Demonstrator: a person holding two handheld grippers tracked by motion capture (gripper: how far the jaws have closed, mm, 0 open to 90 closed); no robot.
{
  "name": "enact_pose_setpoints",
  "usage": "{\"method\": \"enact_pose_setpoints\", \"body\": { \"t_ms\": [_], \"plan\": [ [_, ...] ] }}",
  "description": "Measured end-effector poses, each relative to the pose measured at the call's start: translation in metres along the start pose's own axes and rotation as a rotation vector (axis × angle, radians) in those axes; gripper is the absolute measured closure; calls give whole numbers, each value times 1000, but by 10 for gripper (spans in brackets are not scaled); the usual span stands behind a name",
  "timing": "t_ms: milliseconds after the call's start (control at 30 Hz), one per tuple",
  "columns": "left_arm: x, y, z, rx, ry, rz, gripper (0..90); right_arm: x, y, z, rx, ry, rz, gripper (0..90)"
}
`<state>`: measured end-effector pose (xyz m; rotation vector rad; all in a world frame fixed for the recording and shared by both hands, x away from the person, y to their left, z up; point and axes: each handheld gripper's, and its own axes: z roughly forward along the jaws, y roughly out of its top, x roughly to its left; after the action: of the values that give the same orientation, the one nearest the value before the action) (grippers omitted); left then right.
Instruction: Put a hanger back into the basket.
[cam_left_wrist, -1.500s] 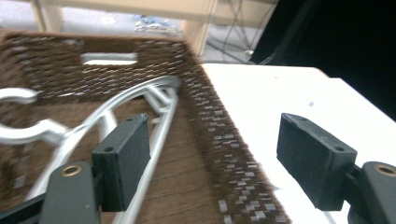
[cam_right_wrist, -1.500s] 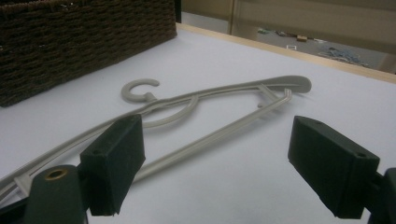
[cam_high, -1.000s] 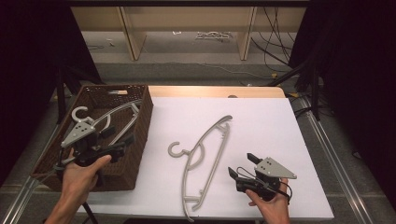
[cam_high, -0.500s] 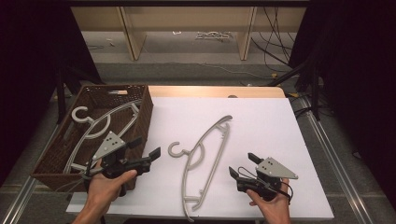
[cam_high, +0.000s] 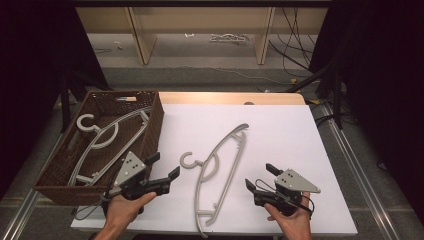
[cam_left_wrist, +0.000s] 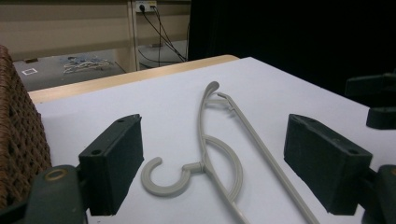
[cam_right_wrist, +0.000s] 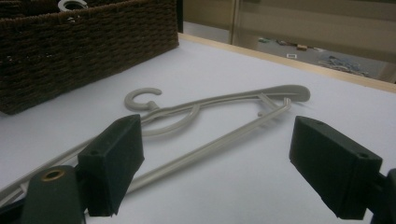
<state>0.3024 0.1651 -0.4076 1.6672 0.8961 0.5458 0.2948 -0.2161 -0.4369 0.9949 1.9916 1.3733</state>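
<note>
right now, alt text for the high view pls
A grey plastic hanger lies on a white table between the open left gripper and open right gripper. A second hanger lies in a brown wicker basket at left.

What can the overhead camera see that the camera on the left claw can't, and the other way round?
From the high view: a second hanger lying inside the wicker basket, and both hands with their open claws. From the left gripper view: the hook up close between its open left claw. Both share the grey hanger on the table and white tabletop.
</note>
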Motion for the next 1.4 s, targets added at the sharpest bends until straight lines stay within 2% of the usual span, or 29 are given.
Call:
{"method": "enact_pose_setpoints", "body": {
  "t_ms": [33,167,200,333,367,467,500,533,567,600,633,700,800,833,867,900,933,967,1000,1133,1200,1233,1267,1300,1400],
  "plan": [
    [-2,-2,2,15,0,-1,194,0,0,1,-19,2,3,186],
    [-7,-9,8,48,-11,9,171,1,0,1,-19,-2,2,186],
    [-11,-12,12,74,-17,14,171,2,0,0,-3,5,25,186],
    [-15,-17,20,135,-45,37,215,2,0,0,-9,7,14,186],
    [-16,-19,23,152,-42,31,212,1,0,2,-19,2,0,186],
    [-17,-21,27,175,-50,31,206,2,0,1,8,13,12,186],
    [-17,-23,33,206,-52,37,204,3,0,2,1,18,17,186],
    [-17,-25,37,239,-58,43,197,2,1,1,1,5,-4,186],
    [-17,-25,37,239,-58,43,182,2,1,1,1,5,-4,186],
    [-18,-28,43,314,-67,65,173,3,1,1,3,8,-5,186],
    [-19,-29,47,331,-68,84,177,3,0,1,0,6,-4,186],
    [-21,-31,51,343,-73,78,187,5,1,1,-4,17,11,186],
    [-26,-31,67,416,-67,158,219,3,1,1,-3,13,-15,186],
    [-26,-31,67,416,-67,158,223,3,1,1,-3,13,-15,186],
    [-25,-31,74,495,-71,216,233,4,1,0,19,13,-3,186],
    [-25,-33,78,509,-72,206,252,5,0,3,-8,23,5,186],
    [-25,-35,84,524,-78,192,261,5,0,3,-6,24,3,186],
    [-26,-37,89,544,-77,160,266,5,1,1,11,17,3,186],
    [-26,-38,93,554,-79,155,275,5,1,2,7,17,1,186],
    [-26,-39,102,580,-78,168,298,5,1,2,14,18,-1,186],
    [-26,-40,110,634,-87,189,319,5,1,2,10,20,0,186],
    [-27,-41,113,641,-84,173,327,5,1,2,7,17,-5,186],
    [-27,-41,113,641,-84,173,336,5,1,2,7,17,-5,186],
    [-27,-40,118,664,-97,196,356,4,1,1,12,23,-3,186],
    [-29,-40,124,690,-97,197,399,4,1,1,12,19,-2,186]
  ]
}}
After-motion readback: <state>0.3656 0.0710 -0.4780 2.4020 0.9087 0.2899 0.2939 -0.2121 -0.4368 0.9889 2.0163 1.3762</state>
